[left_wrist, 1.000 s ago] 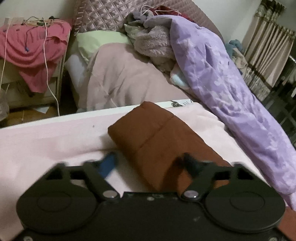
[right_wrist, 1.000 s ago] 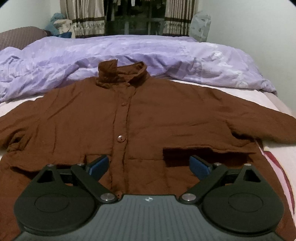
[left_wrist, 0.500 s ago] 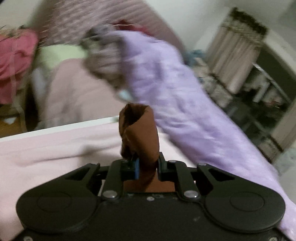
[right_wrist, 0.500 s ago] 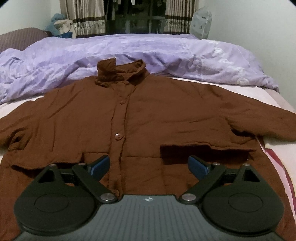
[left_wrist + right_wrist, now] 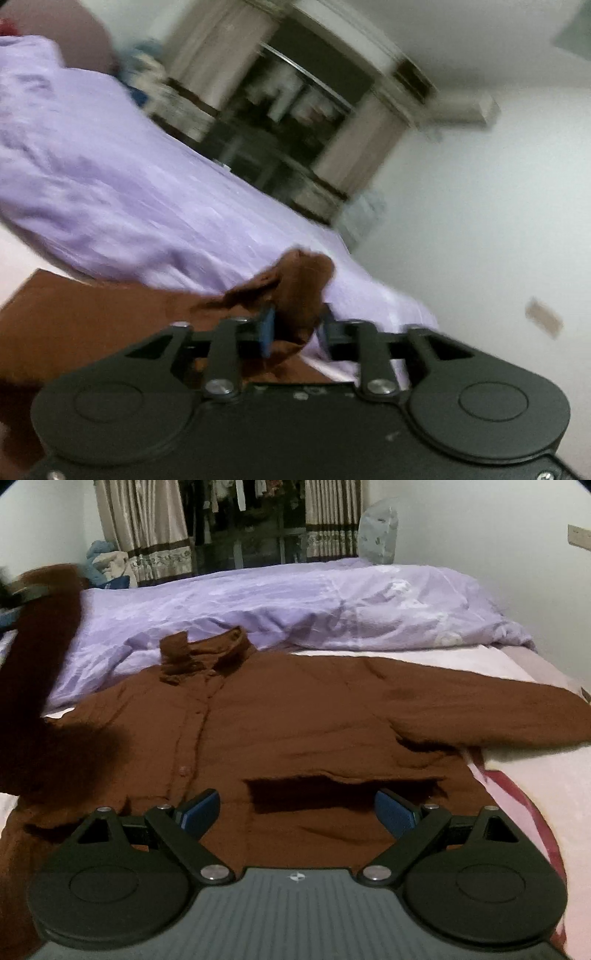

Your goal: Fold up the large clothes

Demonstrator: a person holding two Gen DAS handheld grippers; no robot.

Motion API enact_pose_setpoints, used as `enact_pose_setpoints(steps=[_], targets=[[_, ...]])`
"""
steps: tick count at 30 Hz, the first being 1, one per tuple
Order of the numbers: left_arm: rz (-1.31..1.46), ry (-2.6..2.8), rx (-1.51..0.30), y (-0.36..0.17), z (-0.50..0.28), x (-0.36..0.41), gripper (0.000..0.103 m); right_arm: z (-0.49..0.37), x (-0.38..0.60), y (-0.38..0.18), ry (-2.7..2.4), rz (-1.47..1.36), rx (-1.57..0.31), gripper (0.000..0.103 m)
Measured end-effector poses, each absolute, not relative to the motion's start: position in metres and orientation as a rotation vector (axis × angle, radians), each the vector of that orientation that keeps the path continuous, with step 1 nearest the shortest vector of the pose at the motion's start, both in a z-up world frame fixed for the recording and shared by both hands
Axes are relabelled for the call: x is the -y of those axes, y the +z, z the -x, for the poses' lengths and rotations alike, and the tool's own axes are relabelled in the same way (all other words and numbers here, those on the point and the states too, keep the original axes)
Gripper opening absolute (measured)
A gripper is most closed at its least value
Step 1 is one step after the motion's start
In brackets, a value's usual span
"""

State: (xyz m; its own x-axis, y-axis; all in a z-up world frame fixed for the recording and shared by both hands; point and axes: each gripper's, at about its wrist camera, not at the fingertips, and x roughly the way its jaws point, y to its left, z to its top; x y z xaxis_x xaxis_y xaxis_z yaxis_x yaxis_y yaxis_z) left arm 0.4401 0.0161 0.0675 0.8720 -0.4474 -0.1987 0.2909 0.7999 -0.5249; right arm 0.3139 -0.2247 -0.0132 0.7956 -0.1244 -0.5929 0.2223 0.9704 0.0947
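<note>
Pinched between the blue pads of the left gripper (image 5: 295, 330) is a bunched cuff of the brown jacket's sleeve (image 5: 299, 280), so the jaws are drawn in narrow around the fabric. That view is blurred and tilted, so not much more can be made out beyond the purple duvet (image 5: 129, 184) running behind the sleeve and a curtained window (image 5: 280, 110) at the far side.

From the right wrist view, the brown jacket (image 5: 295, 716) is seen laid flat, front up, on the pale bedsheet (image 5: 546, 775), collar (image 5: 203, 653) at the far end touching the duvet (image 5: 295, 605). Its right-hand sleeve (image 5: 498, 716) is stretched out flat to the right. The left-hand sleeve (image 5: 44, 646) is lifted off the bed and hangs as a dark blurred column at the far left, with a bit of the other gripper visible at its top.

The right gripper (image 5: 297, 808) is held low over the near hem with its fingers (image 5: 201, 806) spread wide, nothing between them. A pocket flap (image 5: 343, 779) lies just beyond the fingertips.
</note>
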Motion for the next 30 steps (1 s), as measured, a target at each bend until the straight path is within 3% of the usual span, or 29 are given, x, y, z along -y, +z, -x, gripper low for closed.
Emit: enact_pose_setpoints(steps=[1, 5, 11, 20, 22, 23, 30], targets=[[0.471, -0.394, -0.353, 0.06, -0.443, 0.003, 0.084, -0.313, 0.23, -0.014, -0.179, -0.176, -0.628, 0.103], [0.352, -0.425, -0.411, 0.034, -0.441, 0.039, 0.082, -0.314, 0.249, -0.015, -0.106, -0.239, -0.622, 0.084], [0.333, -0.227, -0.409, 0.026, -0.44, -0.04, 0.082, -0.358, 0.27, -0.026, 0.081, -0.479, -0.634, 0.07], [0.398, -0.024, -0.485, -0.009, -0.43, -0.126, 0.081, -0.462, 0.244, -0.063, 0.207, -0.681, -0.717, 0.07], [0.401, -0.019, -0.499, -0.012, -0.425, -0.129, 0.081, -0.472, 0.233, -0.071, 0.179, -0.69, -0.751, 0.048], [0.403, -0.022, -0.504, -0.014, -0.428, -0.129, 0.081, -0.476, 0.231, -0.073, 0.193, -0.708, -0.763, 0.017], [0.39, -0.089, -0.5, -0.01, -0.438, -0.108, 0.082, -0.443, 0.244, -0.031, 0.201, -0.655, -0.596, 0.013]])
